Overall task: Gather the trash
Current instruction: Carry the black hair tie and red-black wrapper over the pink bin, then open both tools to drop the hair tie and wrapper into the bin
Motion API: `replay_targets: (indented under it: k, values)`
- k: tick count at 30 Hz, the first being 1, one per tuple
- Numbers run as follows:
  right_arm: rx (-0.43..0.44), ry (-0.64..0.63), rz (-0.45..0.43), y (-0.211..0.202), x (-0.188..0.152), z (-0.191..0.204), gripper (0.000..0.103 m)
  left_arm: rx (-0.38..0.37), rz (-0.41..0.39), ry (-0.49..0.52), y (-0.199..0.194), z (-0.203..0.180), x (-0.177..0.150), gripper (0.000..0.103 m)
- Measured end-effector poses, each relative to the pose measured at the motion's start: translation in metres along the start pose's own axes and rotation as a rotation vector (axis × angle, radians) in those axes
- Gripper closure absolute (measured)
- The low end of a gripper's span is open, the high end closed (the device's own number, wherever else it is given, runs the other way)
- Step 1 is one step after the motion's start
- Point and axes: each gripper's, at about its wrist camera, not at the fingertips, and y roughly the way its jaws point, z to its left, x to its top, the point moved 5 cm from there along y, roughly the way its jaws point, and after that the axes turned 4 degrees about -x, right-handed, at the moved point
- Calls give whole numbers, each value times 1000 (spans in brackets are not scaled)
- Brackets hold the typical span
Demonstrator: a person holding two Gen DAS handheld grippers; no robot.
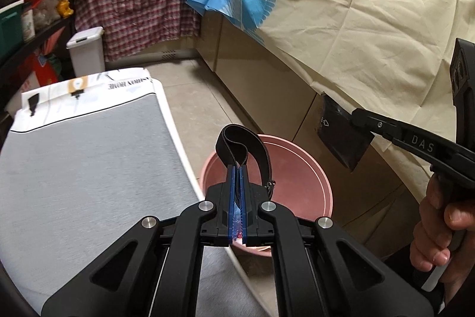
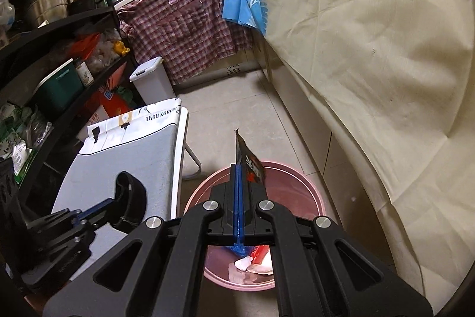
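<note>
Left gripper point(image 1: 237, 168) pinching black strap point(image 1: 237, 146), right gripper point(image 2: 240, 168) clamping wrapper point(image 2: 251, 164), pink bucket point(image 2: 311, 189) below.

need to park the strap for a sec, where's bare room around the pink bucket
The grey table top left of the pink bucket is bare. Open floor tiles run toward the white bin. The black shelves are crowded.

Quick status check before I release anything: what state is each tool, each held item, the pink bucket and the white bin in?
Left tool: shut on black strap.
Black strap: looped, held above the bucket.
Right tool: shut on black wrapper.
Black wrapper: pinched at one edge, above the bucket.
Pink bucket: open, upright, some trash inside.
White bin: lid closed.
</note>
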Motion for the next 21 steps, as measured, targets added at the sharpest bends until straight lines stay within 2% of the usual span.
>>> replay_targets:
  k: [15,21]
  values:
    - [-23,-27,10,26,4,0,103,-27,64,23,65,-7,-2,100]
    - [-23,-21,28,34,4,-2,103,-36,84,31,79,-9,-2,100]
